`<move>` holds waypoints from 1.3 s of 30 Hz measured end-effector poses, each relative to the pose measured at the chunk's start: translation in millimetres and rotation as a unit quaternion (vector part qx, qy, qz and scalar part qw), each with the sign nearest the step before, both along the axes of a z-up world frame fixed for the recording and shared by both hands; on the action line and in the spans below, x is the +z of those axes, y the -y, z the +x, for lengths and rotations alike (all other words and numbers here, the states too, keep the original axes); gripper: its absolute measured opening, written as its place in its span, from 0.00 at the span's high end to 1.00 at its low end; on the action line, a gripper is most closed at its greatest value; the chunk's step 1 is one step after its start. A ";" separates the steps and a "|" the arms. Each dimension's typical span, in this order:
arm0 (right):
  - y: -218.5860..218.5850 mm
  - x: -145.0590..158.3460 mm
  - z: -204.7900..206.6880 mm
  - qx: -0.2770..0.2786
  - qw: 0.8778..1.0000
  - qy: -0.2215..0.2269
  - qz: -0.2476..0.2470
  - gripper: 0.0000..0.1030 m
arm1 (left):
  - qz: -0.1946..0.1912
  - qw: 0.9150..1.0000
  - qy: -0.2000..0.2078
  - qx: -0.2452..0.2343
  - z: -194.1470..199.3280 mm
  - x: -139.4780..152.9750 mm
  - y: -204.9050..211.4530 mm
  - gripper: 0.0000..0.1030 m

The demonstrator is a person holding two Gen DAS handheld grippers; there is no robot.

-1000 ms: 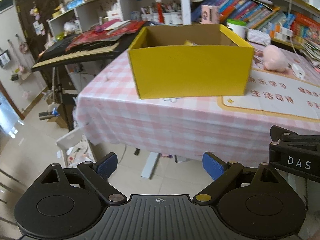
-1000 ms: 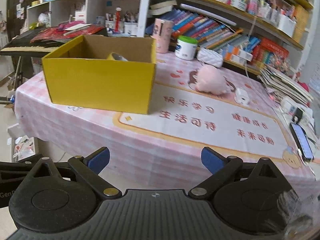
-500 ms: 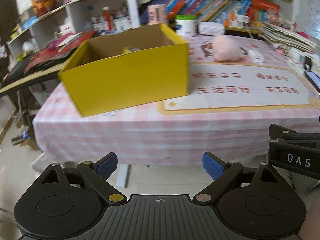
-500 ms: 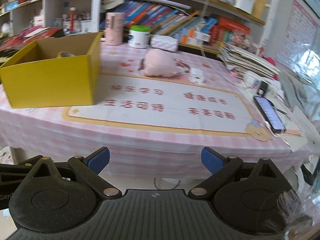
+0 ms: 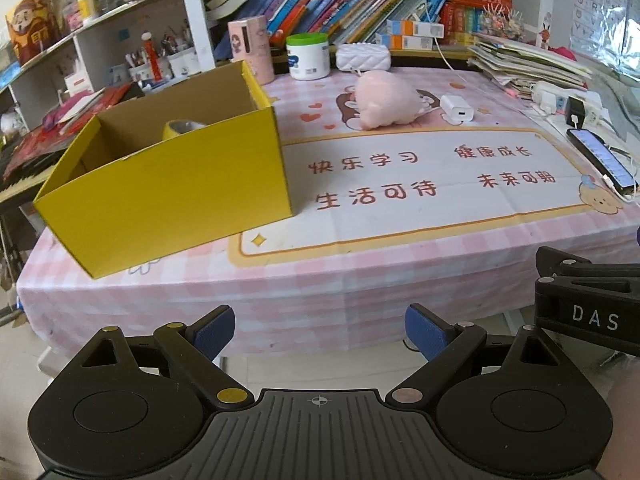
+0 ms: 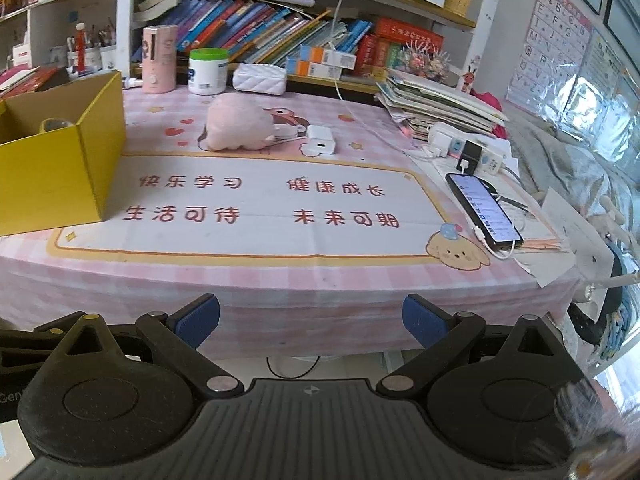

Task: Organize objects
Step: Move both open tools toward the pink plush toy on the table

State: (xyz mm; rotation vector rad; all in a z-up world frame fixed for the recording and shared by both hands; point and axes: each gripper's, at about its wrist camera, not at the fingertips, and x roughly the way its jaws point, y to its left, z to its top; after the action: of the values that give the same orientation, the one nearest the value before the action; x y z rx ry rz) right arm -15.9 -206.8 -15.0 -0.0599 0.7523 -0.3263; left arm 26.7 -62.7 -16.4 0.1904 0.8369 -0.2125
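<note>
An open yellow cardboard box (image 5: 168,192) (image 6: 60,176) stands on the left of the pink checked table (image 5: 320,280), with a roll of tape (image 5: 182,128) inside it. A pink plush toy (image 5: 384,100) (image 6: 240,128) lies farther back beside a white charger block (image 5: 458,109) (image 6: 320,140). My left gripper (image 5: 319,332) hovers open before the table's front edge, nothing between its blue pads. Level with it, my right gripper (image 6: 311,320) is open and holds nothing too.
A phone (image 6: 484,210) on a cable lies at the table's right edge, near a power strip (image 6: 468,148) and a stack of books (image 6: 436,100). A white jar (image 5: 308,56), a pink canister (image 5: 252,48) and a white pouch (image 5: 362,58) line the back below bookshelves.
Both views have swung right along the table: the yellow box slid toward the left of each picture, and the plush toy, charger and phone came into view. Both grippers stayed open.
</note>
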 end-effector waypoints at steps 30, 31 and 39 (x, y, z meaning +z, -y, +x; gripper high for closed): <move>91.0 5.1 137.6 0.058 0.998 0.001 0.014 0.04 | -0.015 0.998 0.007 0.053 115.6 4.3 81.3 0.09; 94.4 4.7 143.3 0.063 0.998 0.000 0.015 0.04 | -0.013 0.998 0.007 0.057 118.4 4.4 83.5 0.09; 112.9 3.2 181.9 0.101 0.994 0.000 0.027 0.04 | -0.009 0.996 0.012 0.092 144.7 5.7 97.5 0.09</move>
State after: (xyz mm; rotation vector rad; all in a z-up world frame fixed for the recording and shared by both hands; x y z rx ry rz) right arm 165.9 -319.7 -11.8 -0.0835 0.7475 -0.1126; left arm 171.4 -160.2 -10.7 0.0980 0.8234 -0.0455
